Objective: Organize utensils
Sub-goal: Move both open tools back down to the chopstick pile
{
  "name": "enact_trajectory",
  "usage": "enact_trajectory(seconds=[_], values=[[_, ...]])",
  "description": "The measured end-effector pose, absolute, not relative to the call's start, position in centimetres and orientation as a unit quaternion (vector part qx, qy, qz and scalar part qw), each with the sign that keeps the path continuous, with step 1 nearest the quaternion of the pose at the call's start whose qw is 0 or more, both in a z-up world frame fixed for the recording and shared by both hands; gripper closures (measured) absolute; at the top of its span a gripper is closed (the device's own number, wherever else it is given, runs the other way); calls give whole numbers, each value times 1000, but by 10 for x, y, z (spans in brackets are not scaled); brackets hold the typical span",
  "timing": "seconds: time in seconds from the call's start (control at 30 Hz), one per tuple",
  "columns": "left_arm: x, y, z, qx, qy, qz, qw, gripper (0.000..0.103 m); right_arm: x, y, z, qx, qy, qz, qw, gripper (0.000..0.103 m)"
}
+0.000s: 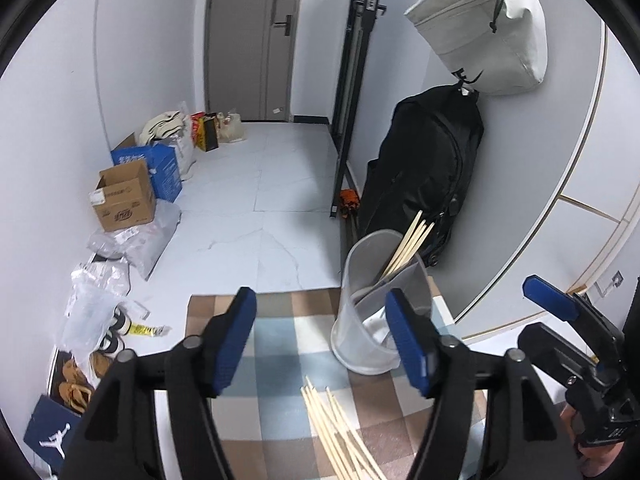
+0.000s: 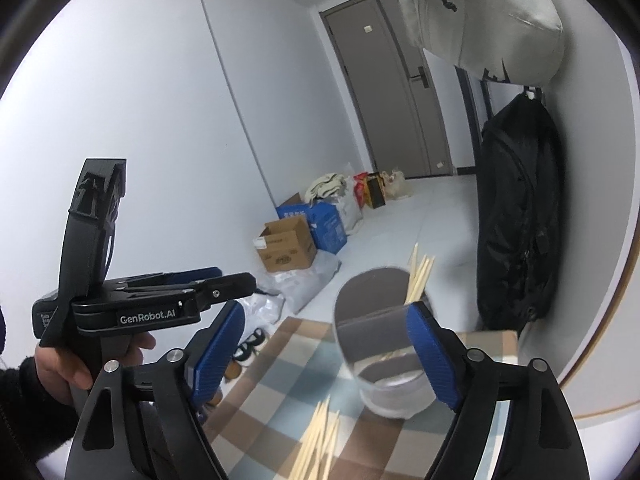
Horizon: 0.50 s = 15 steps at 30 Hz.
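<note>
Loose wooden chopsticks [image 1: 340,436] lie on checked cloth [image 1: 276,344] between the empty, spread left gripper [image 1: 322,344], translucent holder [image 1: 380,300] at one o'clock; right gripper [image 2: 328,356] likewise released.

On the side of my left gripper [image 2: 160,312], at about nine o'clock in my right wrist view, white lettering reads "GenRobot.AI". Small white print sits at its rear end, too small to read. In my left wrist view, at about seven o'clock, a blue shoe box [image 1: 50,436] carries the white Jordan jumping-figure logo. A pale bag [image 1: 484,32] hanging at one o'clock shows part of a black Nike swoosh and letters I cannot make out. The cardboard box [image 1: 124,196] and blue box [image 1: 164,168] bear printing I cannot read.
</note>
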State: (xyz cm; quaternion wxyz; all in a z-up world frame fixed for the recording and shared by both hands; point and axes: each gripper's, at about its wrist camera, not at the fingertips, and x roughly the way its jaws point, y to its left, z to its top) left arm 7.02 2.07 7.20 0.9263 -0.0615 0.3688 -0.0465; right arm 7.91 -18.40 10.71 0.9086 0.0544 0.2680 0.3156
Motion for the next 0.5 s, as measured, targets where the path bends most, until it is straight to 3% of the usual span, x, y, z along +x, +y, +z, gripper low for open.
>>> enact_trajectory(seconds=[0.5], values=[[42,40,-13,-90,444,10,892,38,44,-166,61,10,304,310,901,1]])
